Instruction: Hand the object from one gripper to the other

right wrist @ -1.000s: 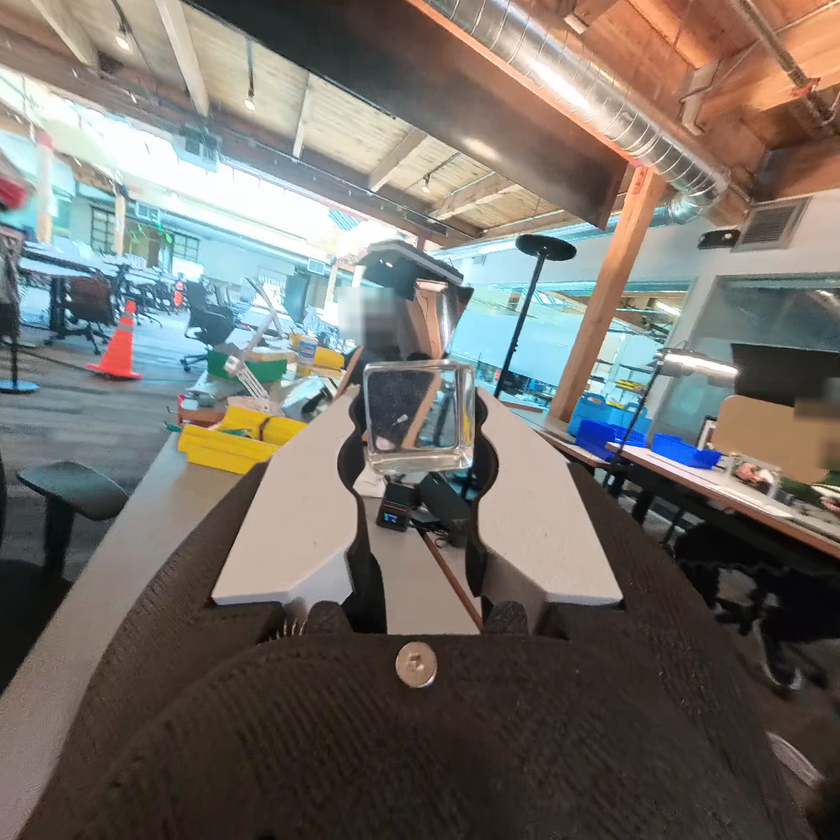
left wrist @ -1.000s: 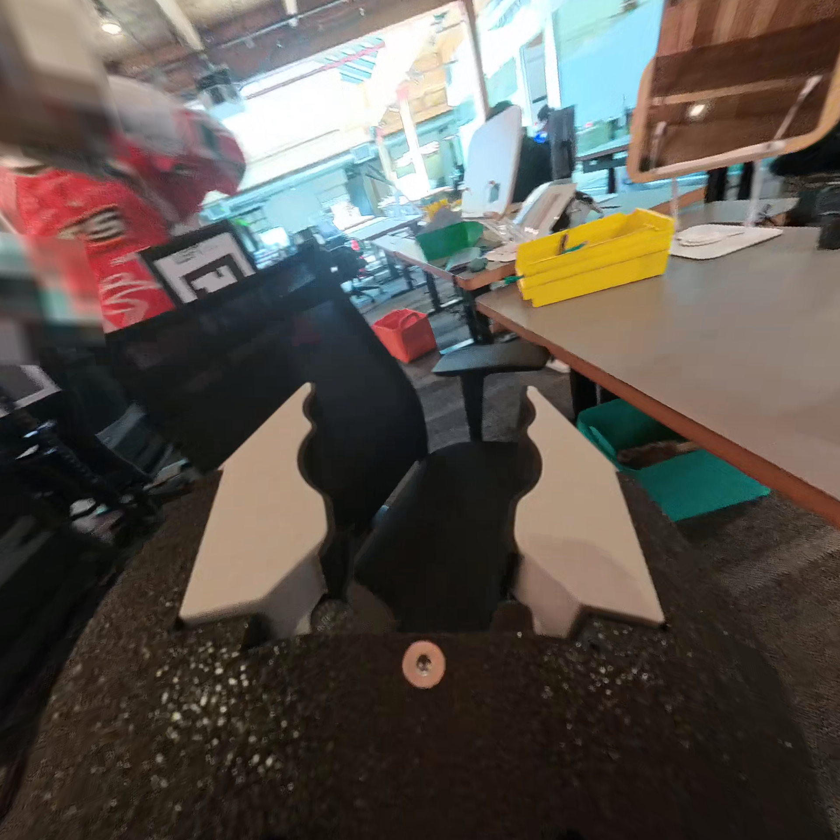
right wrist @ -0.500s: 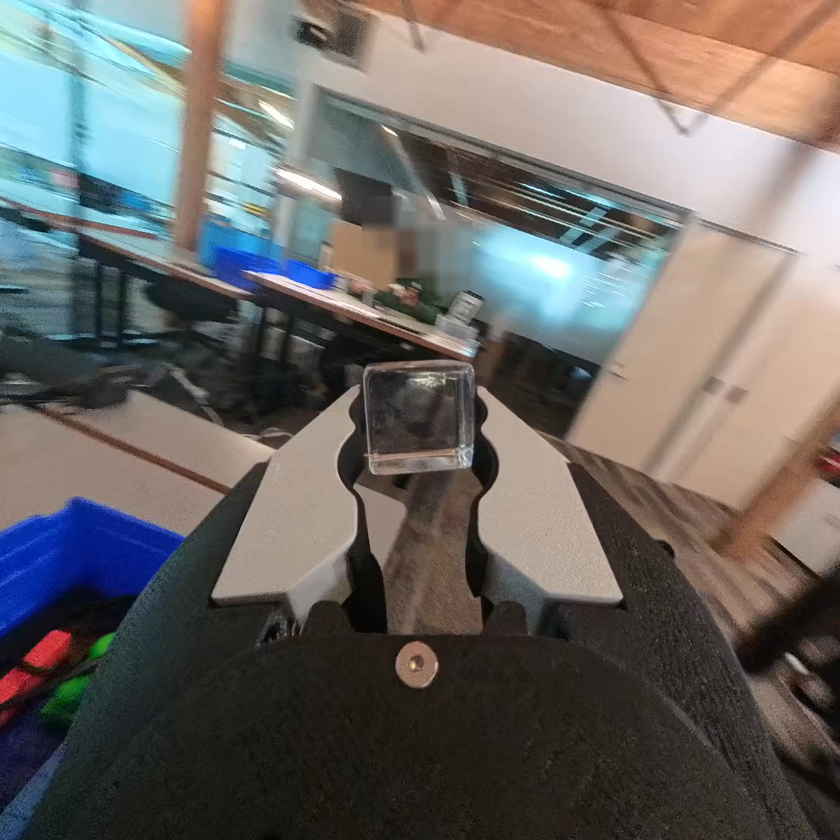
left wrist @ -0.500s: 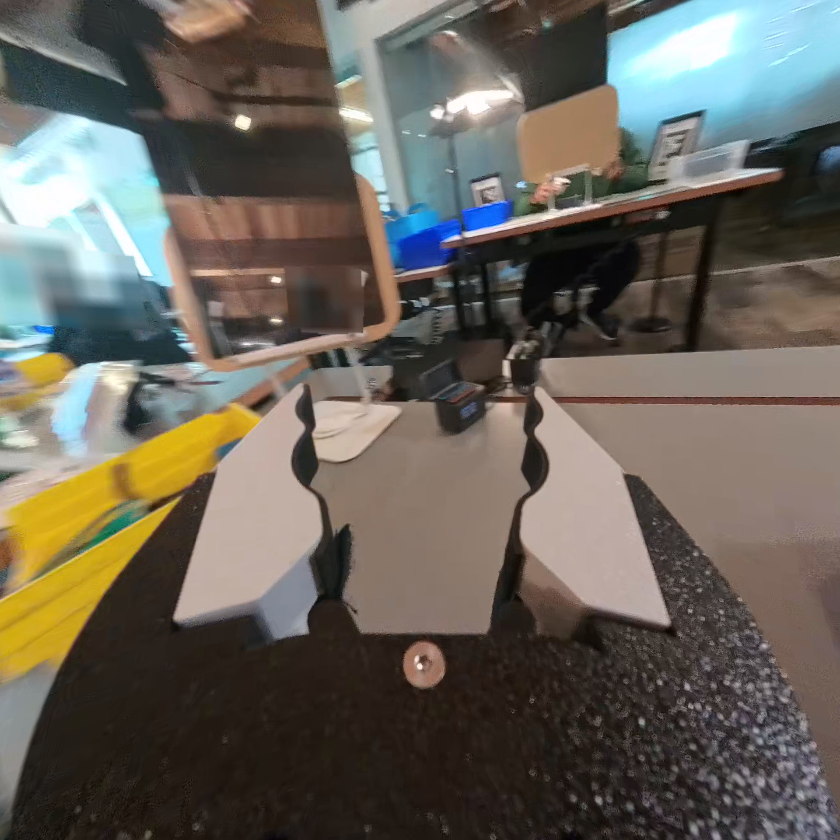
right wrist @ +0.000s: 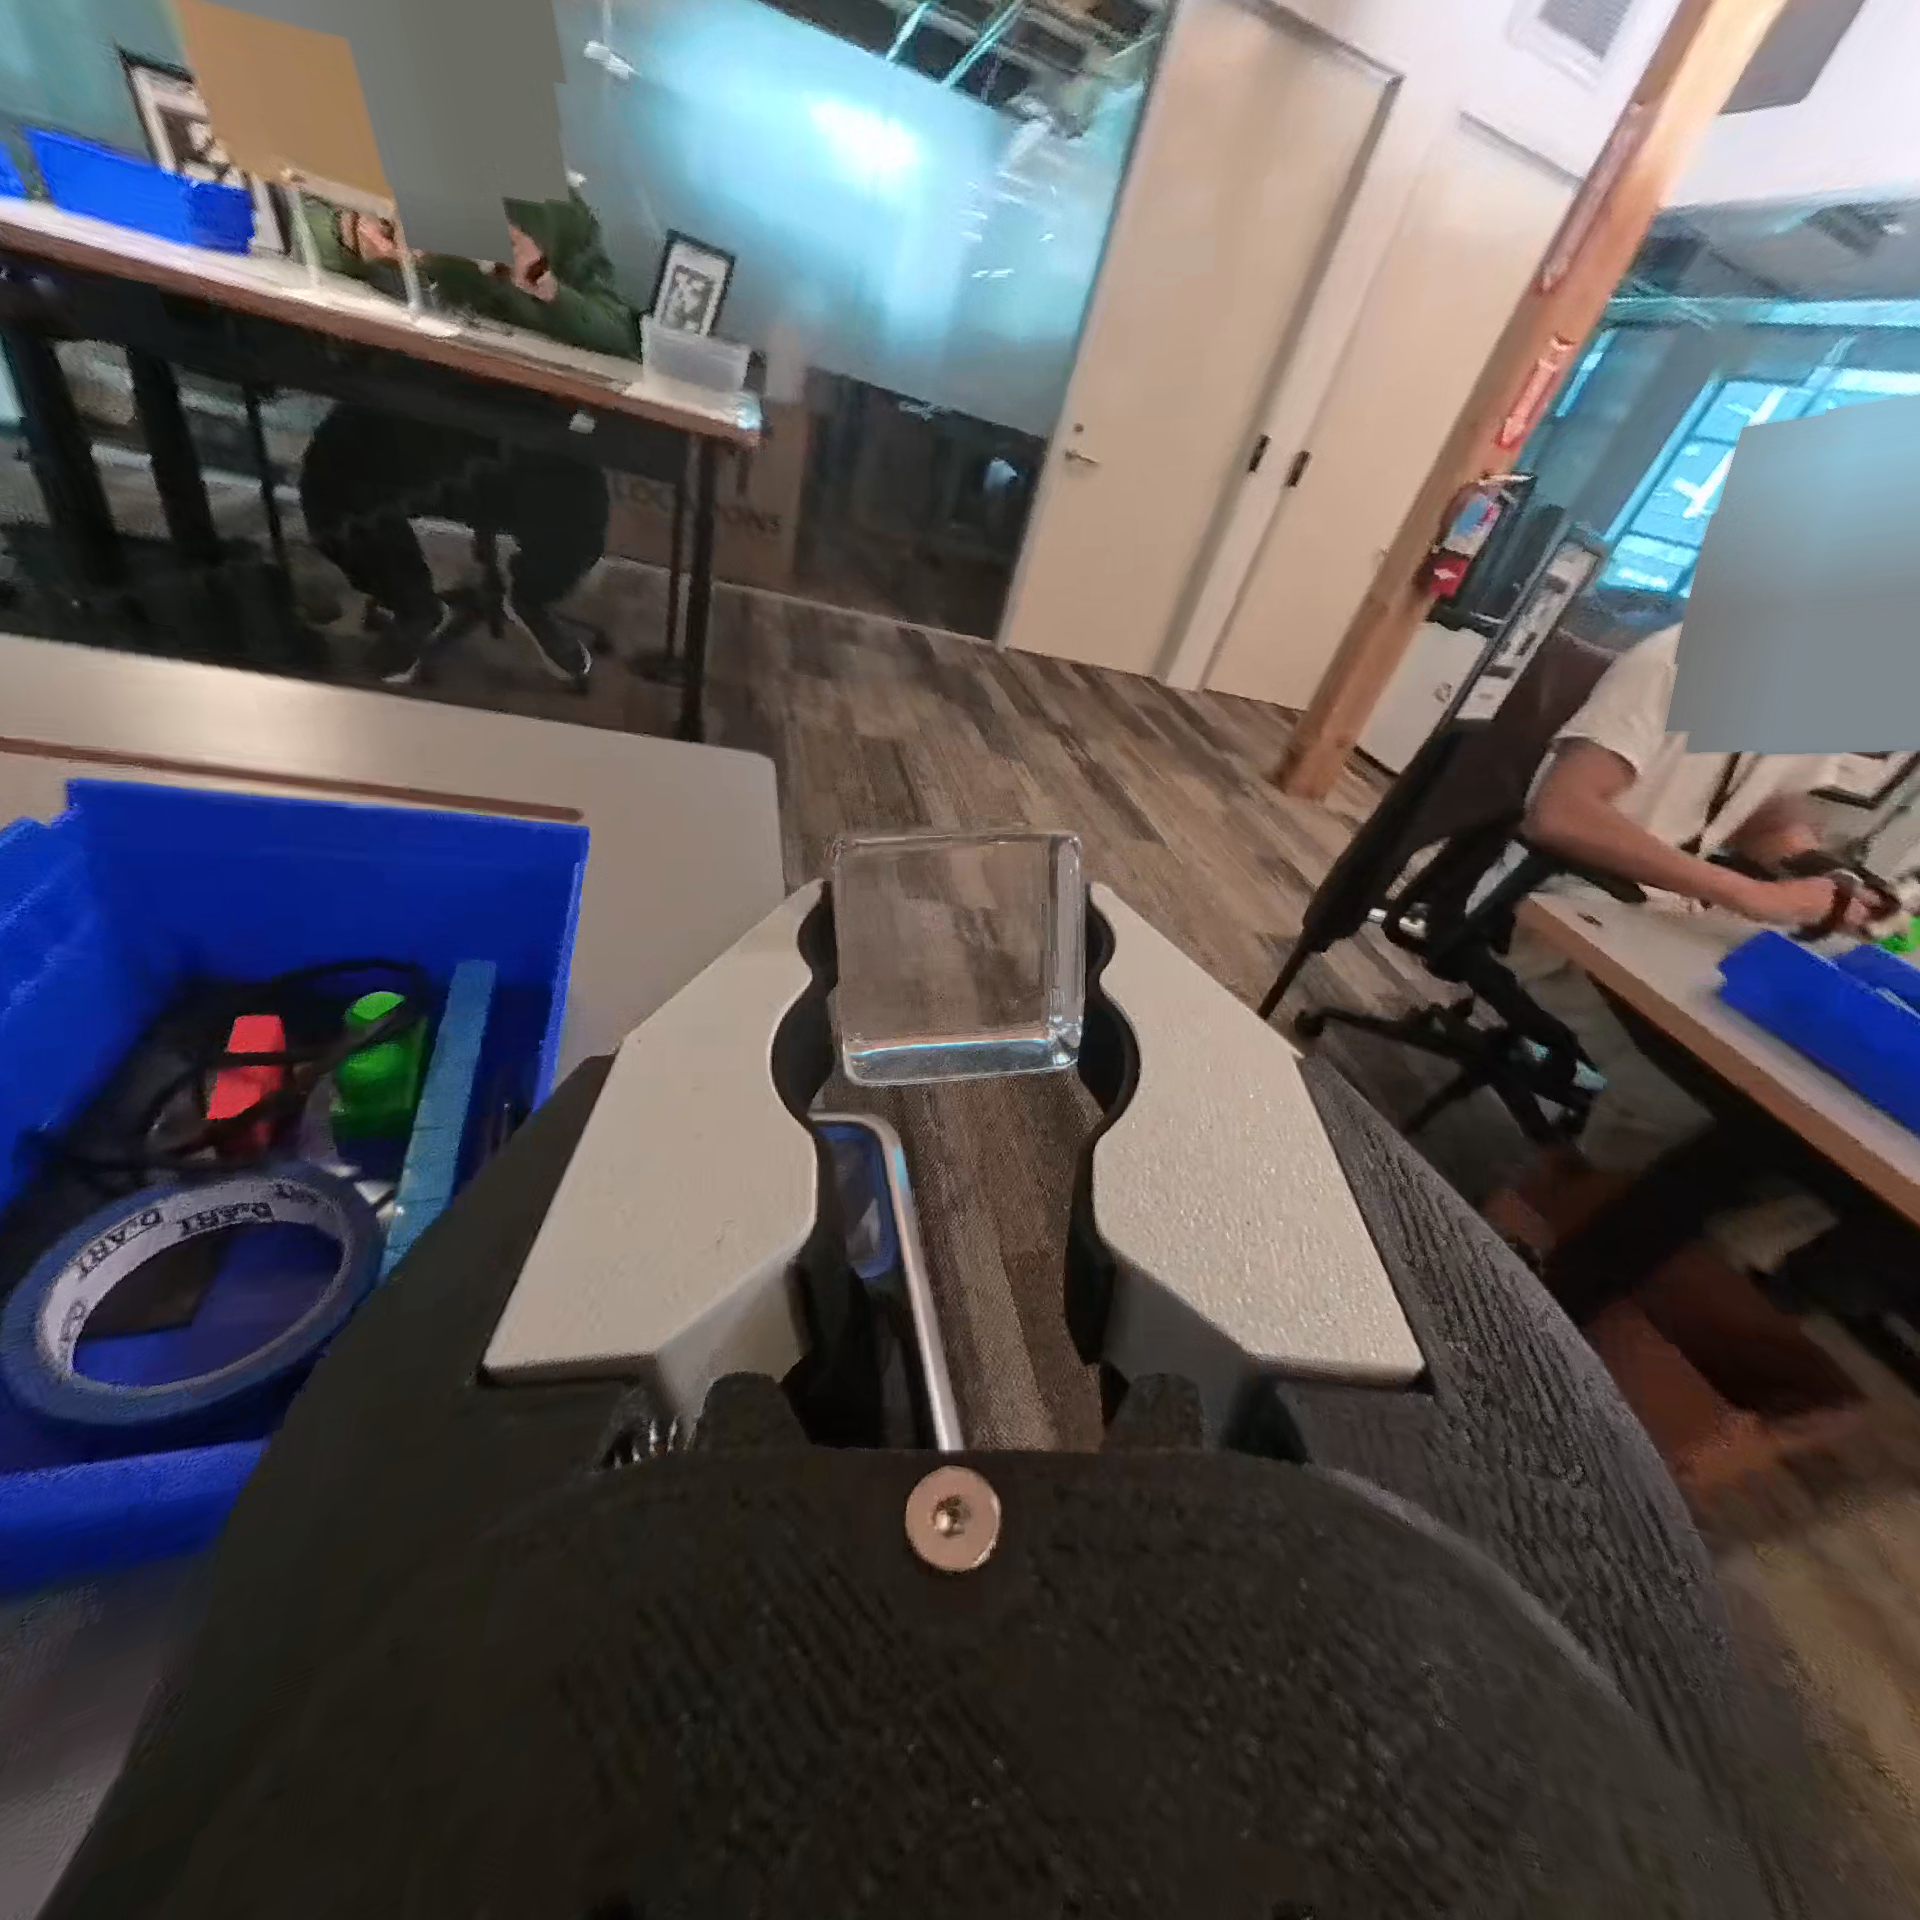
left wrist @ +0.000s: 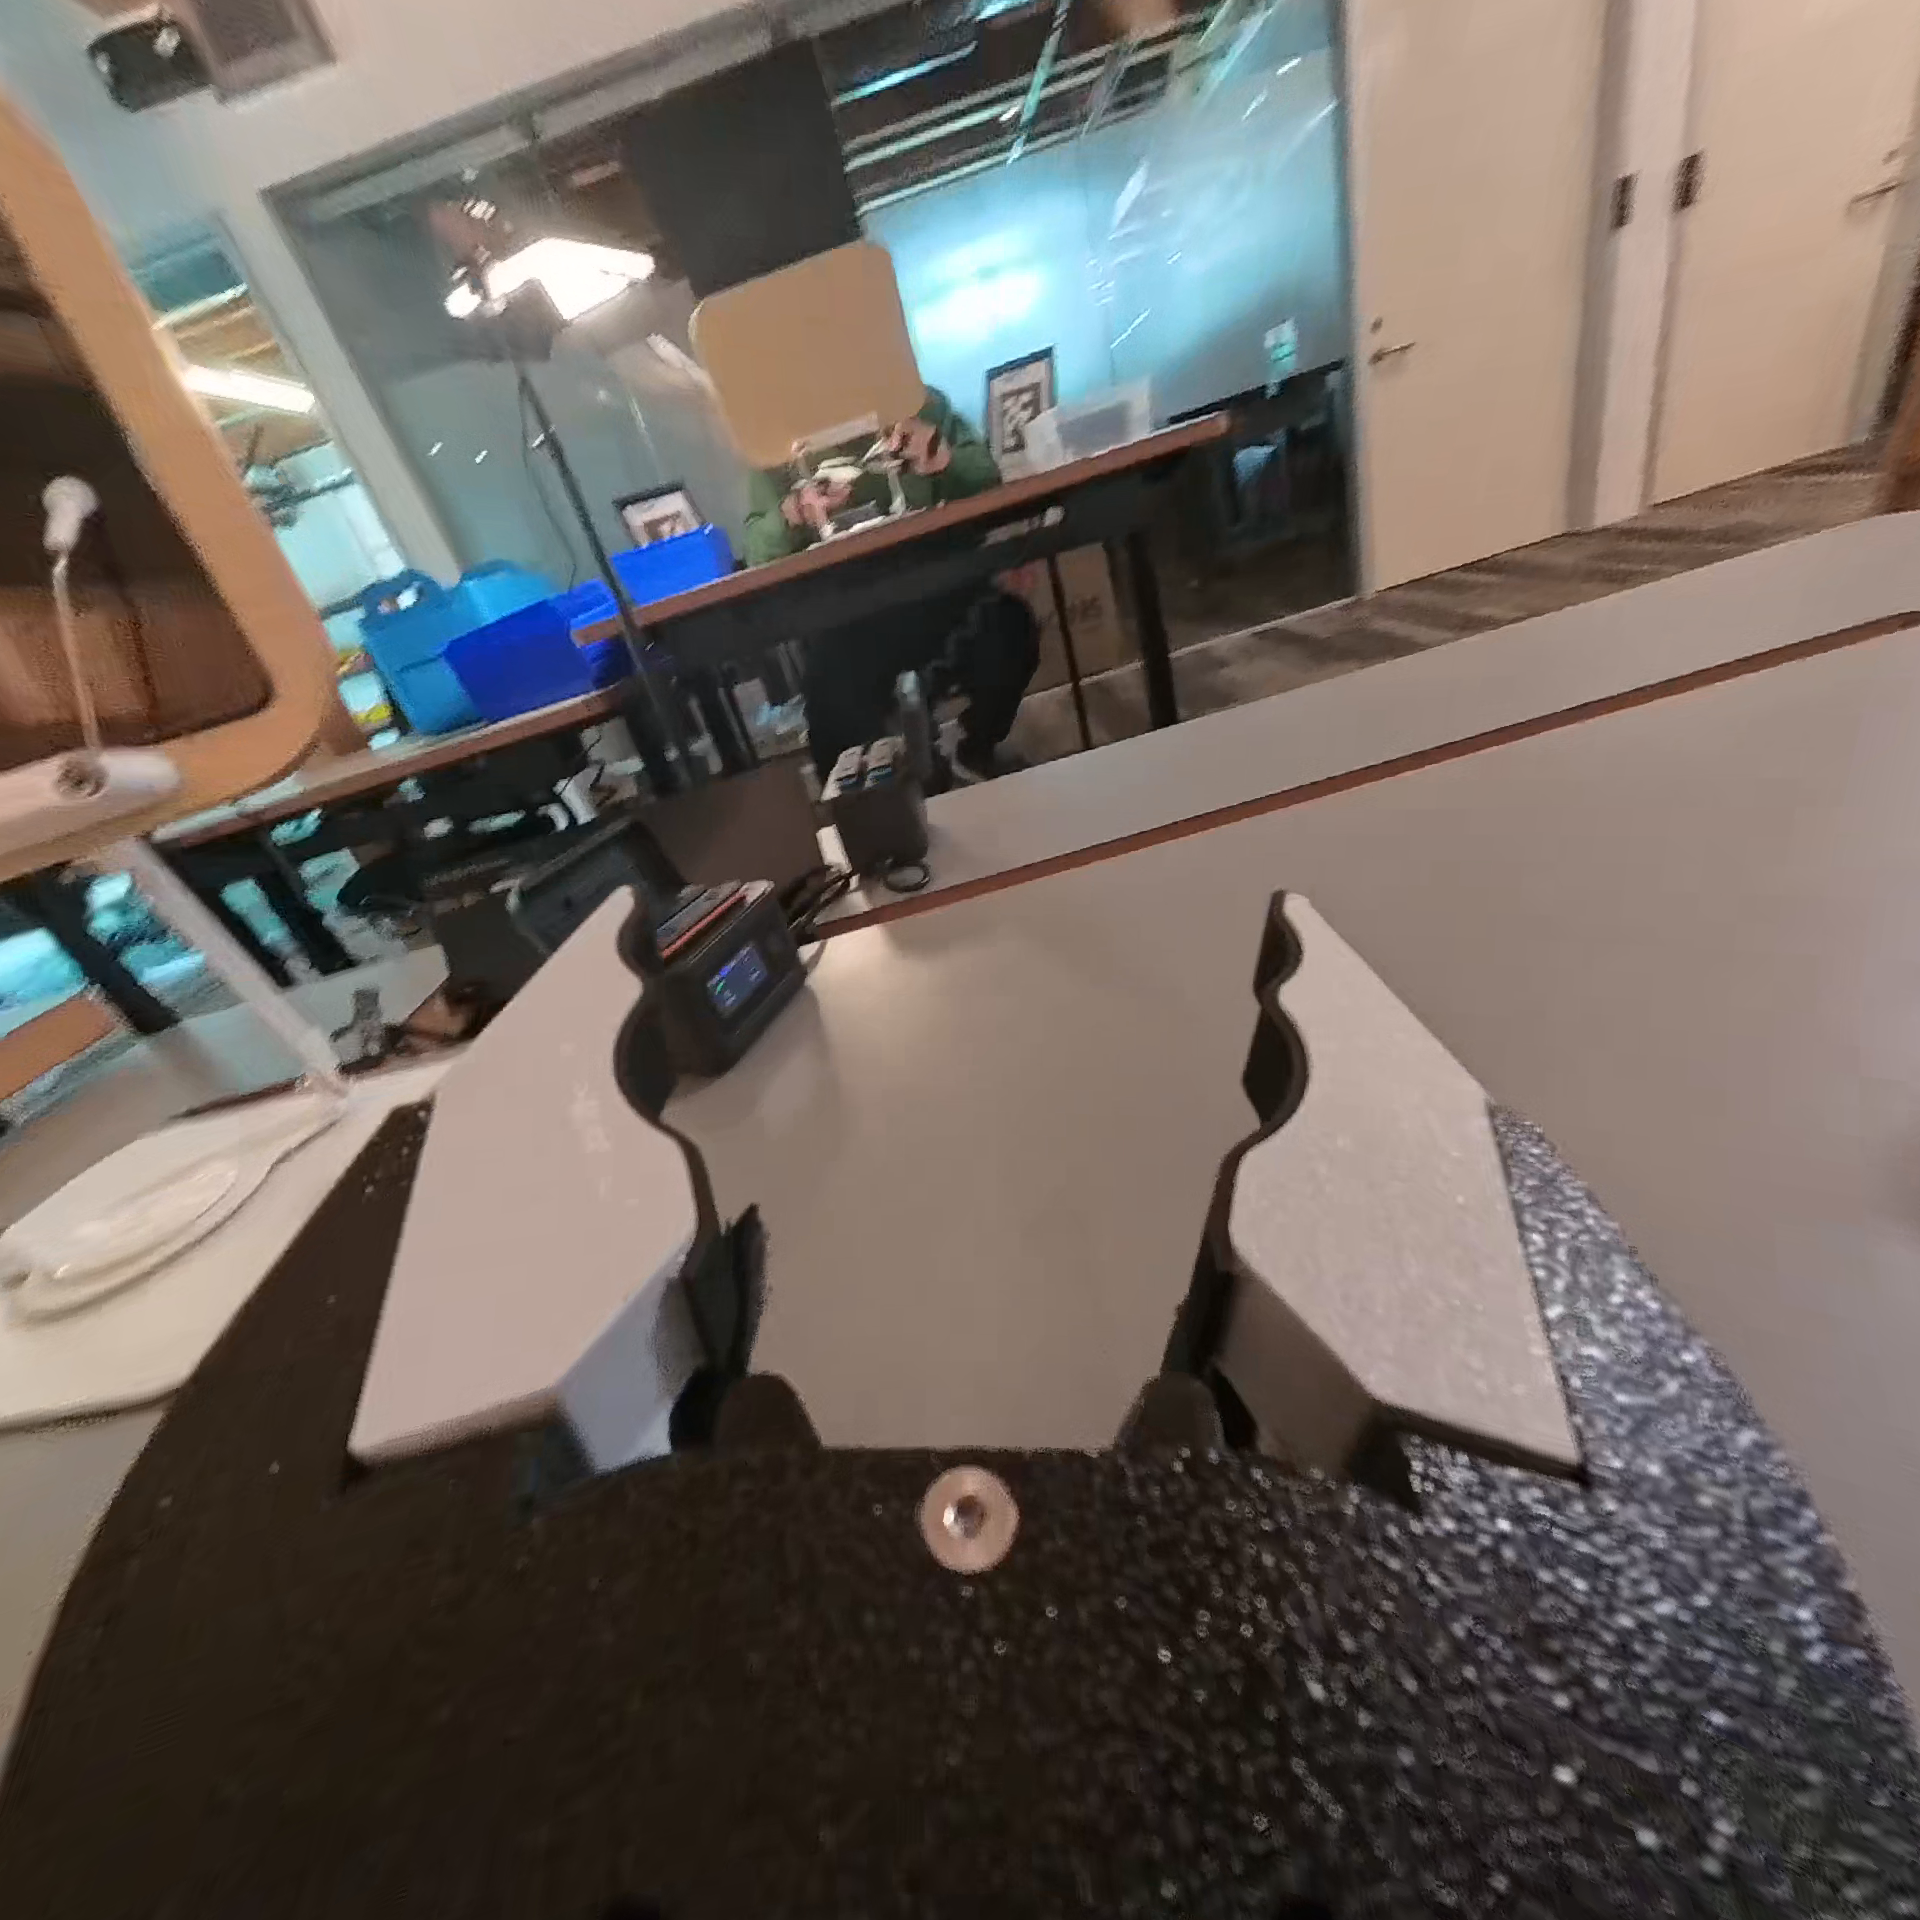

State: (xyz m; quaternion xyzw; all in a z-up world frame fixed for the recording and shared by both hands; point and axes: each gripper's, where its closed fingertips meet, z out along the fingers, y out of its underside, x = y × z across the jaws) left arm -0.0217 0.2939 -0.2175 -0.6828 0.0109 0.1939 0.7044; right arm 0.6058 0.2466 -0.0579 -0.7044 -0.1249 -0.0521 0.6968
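The right tool [right wrist: 958, 961] has the clear cube [right wrist: 956, 961] pinched between its two grey fingers [right wrist: 686, 1174], right at the tips, dead centre of the right wrist view. The cube sits square and upright, see-through enough that the wood-plank floor [right wrist: 1039, 727] shows behind it. At the left edge of that frame sits a blue bin [right wrist: 312, 862] on a grey worktop [right wrist: 665, 800], and inside it a roll of blue tape [right wrist: 187, 1299] lies in the lower left, with a green piece [right wrist: 379, 1070] and a red piece [right wrist: 244, 1065] just behind it among black cable. A silvery strip with a blue patch [right wrist: 883, 1226] shows low between the fingers; what it is cannot be made out. On the right edge a person in a light shirt [right wrist: 1642, 758] sits on a black chair [right wrist: 1455, 935] at another worktop that carries a second blue bin [right wrist: 1818, 1008].

Over to the left wrist view: the left tool [left wrist: 951, 925] is spread wide and carries nothing, only bare grey worktop [left wrist: 987, 1143] showing between its fingers [left wrist: 540, 1174]. Just past the left fingertip stands a small black box with a lit screen [left wrist: 727, 987], near the worktop's far edge. A wood-framed panel [left wrist: 156, 540] on a white stand fills the upper left of the frame. Farther back, blue bins [left wrist: 520, 644] rest on a long desk, and a person in a green top [left wrist: 935, 457] is seated behind it. The other tool and the cube do not show in this view.
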